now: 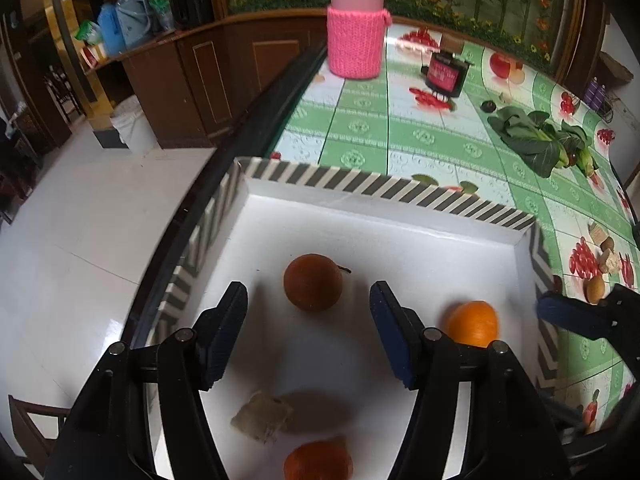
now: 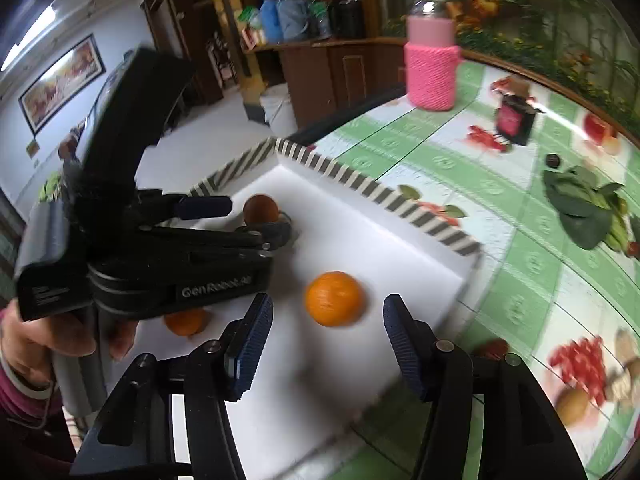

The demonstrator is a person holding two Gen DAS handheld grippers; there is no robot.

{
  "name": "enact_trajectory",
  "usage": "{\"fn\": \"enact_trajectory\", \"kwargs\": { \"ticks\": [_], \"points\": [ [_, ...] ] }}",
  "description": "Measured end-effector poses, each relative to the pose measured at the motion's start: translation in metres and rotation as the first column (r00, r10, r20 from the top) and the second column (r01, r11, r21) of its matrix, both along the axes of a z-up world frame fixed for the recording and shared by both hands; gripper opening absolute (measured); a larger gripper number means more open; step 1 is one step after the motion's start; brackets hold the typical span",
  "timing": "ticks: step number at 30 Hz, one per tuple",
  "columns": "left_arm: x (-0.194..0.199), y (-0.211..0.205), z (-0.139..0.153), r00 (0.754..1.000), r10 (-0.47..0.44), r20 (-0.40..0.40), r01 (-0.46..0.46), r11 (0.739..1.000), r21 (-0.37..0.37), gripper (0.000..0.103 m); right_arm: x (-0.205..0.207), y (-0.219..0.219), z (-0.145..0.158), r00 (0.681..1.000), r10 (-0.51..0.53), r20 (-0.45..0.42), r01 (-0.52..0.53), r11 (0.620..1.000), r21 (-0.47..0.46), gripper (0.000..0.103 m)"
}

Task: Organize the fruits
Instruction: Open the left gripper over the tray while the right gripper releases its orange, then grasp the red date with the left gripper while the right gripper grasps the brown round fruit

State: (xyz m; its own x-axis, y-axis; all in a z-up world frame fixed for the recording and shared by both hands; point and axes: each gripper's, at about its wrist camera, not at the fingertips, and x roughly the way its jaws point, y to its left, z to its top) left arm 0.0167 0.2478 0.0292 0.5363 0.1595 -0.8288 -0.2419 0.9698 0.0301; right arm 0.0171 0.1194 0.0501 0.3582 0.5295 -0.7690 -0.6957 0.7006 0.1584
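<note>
White inside, the striped-rim box (image 1: 384, 188) holds three round fruits by my count: a dark one (image 1: 313, 282), a bright orange (image 1: 472, 323) and another orange (image 1: 318, 460) nearest me, plus a tan lump (image 1: 262, 420). My left gripper (image 1: 308, 330) hangs spread wide over the dark fruit, gripping nothing. My right gripper (image 2: 328, 348) is likewise parted, empty, the bright orange just ahead. A pink-sleeved bottle (image 1: 355, 32) and greens (image 1: 536, 140) sit farther along the table (image 1: 360, 120).

- "GenRobot.AI" is printed in pale letters on the black body of the left gripper (image 2: 256, 216), seen from the right wrist view.
- A small label on its rear block carries print too small to read.
- The dark red packet (image 1: 443, 73) on the table bears illegible print.
</note>
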Motion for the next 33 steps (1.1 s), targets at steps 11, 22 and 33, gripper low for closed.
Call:
{"fn": "enact_trajectory", "kwargs": {
  "ticks": [11,22,33],
  "points": [
    [-0.035,-0.061,0.039,0.988,-0.104,0.115,0.104,0.995,0.009,0.063,-0.030,-0.093,0.022,0.985,-0.166,0.047,0.164,0.985,0.050,0.063],
    [-0.045,-0.137,0.045,0.963,-0.246,0.112,0.251,0.967,-0.036,0.063,-0.054,-0.213,0.012,0.927,-0.372,0.035,0.371,0.928,0.031,0.067],
    [-0.011,-0.183,0.021,0.922,-0.384,0.044,0.386,0.922,-0.041,0.063,-0.037,-0.233,0.000,0.925,-0.380,0.015,0.380,0.925,0.016,0.067]
  ]
}}
